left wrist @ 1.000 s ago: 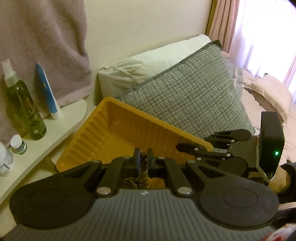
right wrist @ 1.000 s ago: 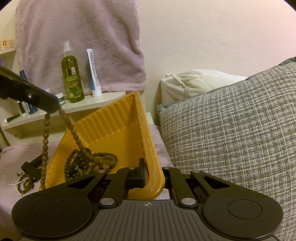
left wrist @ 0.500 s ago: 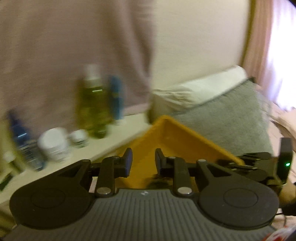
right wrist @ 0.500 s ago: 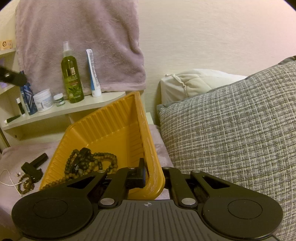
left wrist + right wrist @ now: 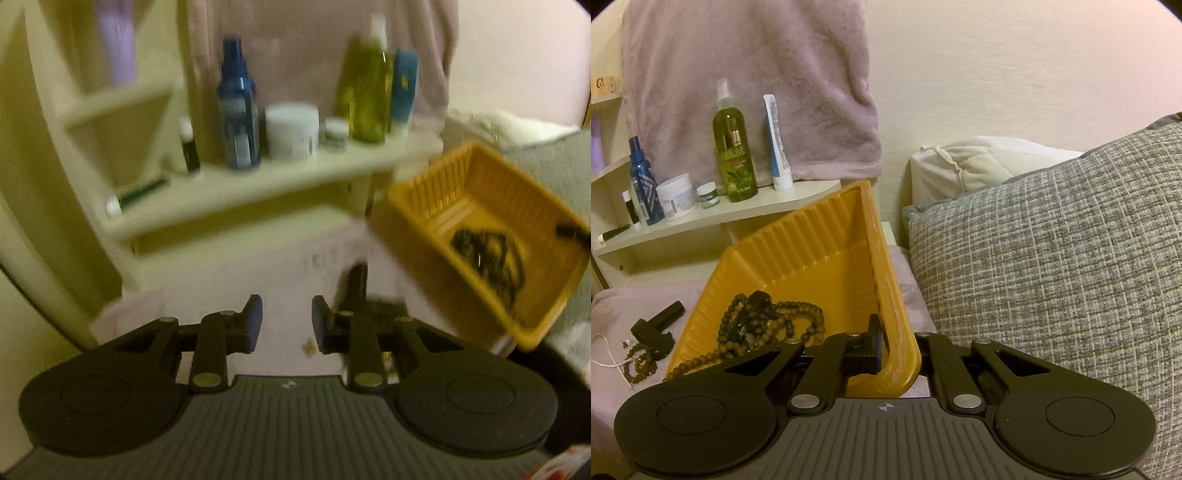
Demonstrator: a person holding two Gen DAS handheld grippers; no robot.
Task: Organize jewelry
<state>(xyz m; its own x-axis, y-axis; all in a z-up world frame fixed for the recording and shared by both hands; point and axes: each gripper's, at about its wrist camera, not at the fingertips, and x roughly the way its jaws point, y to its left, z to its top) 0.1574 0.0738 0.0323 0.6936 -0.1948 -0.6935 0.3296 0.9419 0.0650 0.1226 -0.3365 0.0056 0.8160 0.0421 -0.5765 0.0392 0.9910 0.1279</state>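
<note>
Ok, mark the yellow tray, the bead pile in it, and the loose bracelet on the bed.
yellow tray (image 5: 827, 236): right wrist view, ribbed far wall.
bead pile (image 5: 764, 325): right wrist view, middle of heap.
loose bracelet (image 5: 641, 365): right wrist view, bead loop.

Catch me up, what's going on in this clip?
Someone is sorting jewelry with two handheld tools. The right claw is shut on the rim of a tilted yellow tray holding dark bead strands. The left claw is open and empty over the bed. A small beaded bracelet lies outside the tray.
</note>
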